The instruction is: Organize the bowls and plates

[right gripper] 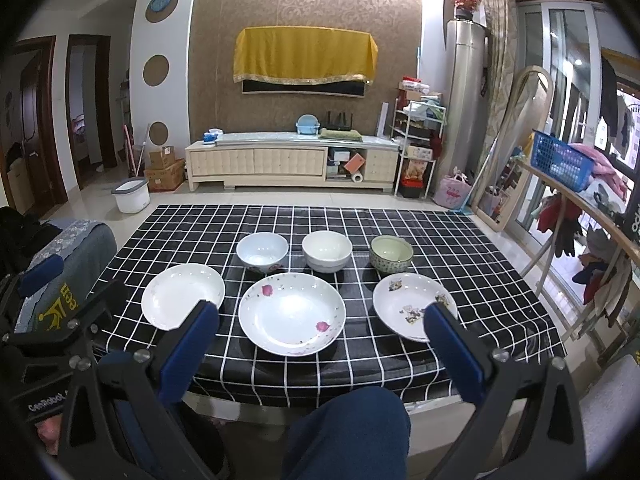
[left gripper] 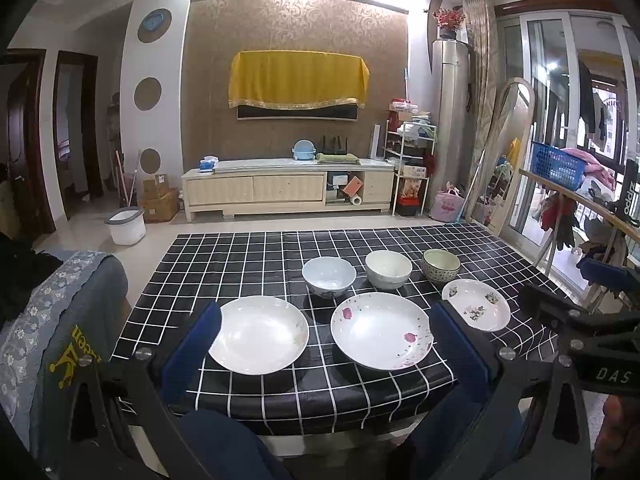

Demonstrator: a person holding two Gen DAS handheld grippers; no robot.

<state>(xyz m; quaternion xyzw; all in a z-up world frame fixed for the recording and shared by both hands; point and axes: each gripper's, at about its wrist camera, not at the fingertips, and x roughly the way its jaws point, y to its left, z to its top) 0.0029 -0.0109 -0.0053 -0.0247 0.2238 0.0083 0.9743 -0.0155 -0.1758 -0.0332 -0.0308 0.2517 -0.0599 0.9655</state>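
Three plates sit in a front row on the black checked table [right gripper: 480,280]: a plain white plate [right gripper: 182,294], a rose-petal plate [right gripper: 292,314] and a small patterned plate [right gripper: 412,306]. Behind them stand a pale blue bowl [right gripper: 262,252], a white bowl [right gripper: 327,251] and a green patterned bowl [right gripper: 391,254]. The same plates [left gripper: 260,334] [left gripper: 382,330] [left gripper: 476,304] and bowls [left gripper: 329,276] [left gripper: 389,269] [left gripper: 441,265] show in the left wrist view. My left gripper [left gripper: 324,328] is open and empty, held above the table's near edge. My right gripper [right gripper: 320,320] is open and empty too.
A blue cloth-covered seat [right gripper: 68,256] stands left of the table. A wooden rack with a blue basket [right gripper: 560,160] stands to the right. A white bucket [right gripper: 131,196] and a TV cabinet [right gripper: 292,164] lie beyond the table. My knee [right gripper: 348,432] is below the near edge.
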